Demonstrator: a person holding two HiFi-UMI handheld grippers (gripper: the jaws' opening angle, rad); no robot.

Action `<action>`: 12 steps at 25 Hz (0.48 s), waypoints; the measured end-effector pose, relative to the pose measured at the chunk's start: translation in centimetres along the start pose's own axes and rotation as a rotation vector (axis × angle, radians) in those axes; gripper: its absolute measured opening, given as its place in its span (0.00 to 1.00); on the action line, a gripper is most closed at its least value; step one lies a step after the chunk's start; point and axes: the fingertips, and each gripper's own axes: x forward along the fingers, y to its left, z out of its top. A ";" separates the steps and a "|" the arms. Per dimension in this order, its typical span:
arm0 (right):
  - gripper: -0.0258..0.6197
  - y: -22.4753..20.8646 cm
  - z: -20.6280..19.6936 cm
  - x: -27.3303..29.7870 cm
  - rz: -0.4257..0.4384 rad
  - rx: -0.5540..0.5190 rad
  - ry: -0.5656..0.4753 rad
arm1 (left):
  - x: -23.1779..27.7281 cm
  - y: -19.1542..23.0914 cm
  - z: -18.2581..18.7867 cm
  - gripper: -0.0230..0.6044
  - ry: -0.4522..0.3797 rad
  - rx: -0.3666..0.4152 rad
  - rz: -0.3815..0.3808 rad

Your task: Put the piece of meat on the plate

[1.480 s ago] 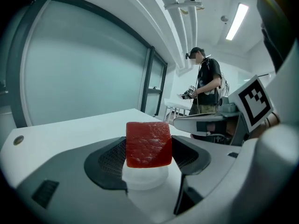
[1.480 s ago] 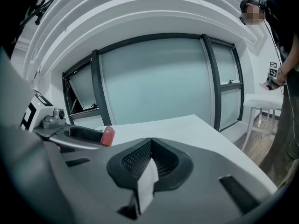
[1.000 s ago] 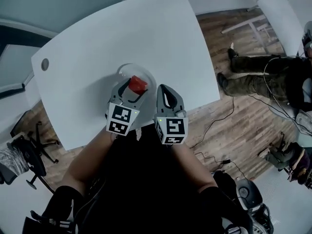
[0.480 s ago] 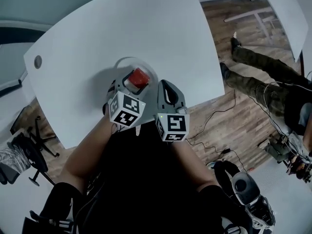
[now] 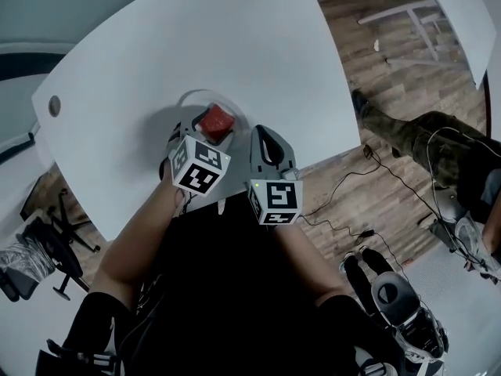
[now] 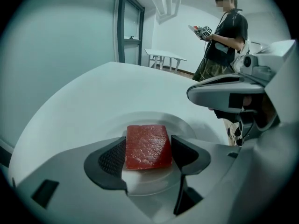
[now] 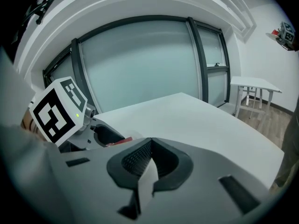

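The left gripper [image 6: 149, 149] is closed on the piece of meat [image 6: 147, 143]: each pad is pressed against one side of the red slab. The meat lies straight ahead between the jaws, and its longer axis seems to run along them, away from the camera. Directly under it the plate [image 6: 188, 124] is seen on the white table [image 6: 88, 97], so the coming move is judged to be only downward and then a release. Whether the meat touches the plate already cannot be told. To the right, the right gripper [image 7: 150, 157] is held just beside, off the plate, with its jaws together and nothing between them.
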 end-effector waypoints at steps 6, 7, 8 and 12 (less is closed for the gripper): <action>0.05 -0.2 0.6 -0.3 -0.007 0.003 -0.005 | -0.1 0.1 0.6 0.52 -0.059 0.006 -0.008; 0.05 -0.1 0.6 -0.4 -0.007 0.003 -0.008 | -0.1 0.1 0.5 0.52 -0.059 0.010 -0.008; 0.04 -0.1 0.6 -0.5 -0.008 0.004 -0.011 | -0.1 0.1 0.5 0.52 -0.056 0.016 -0.009; 0.04 -0.6 0.6 -1.0 -0.018 0.011 -0.025 | -0.5 -0.2 1.0 0.52 -0.077 0.026 -0.015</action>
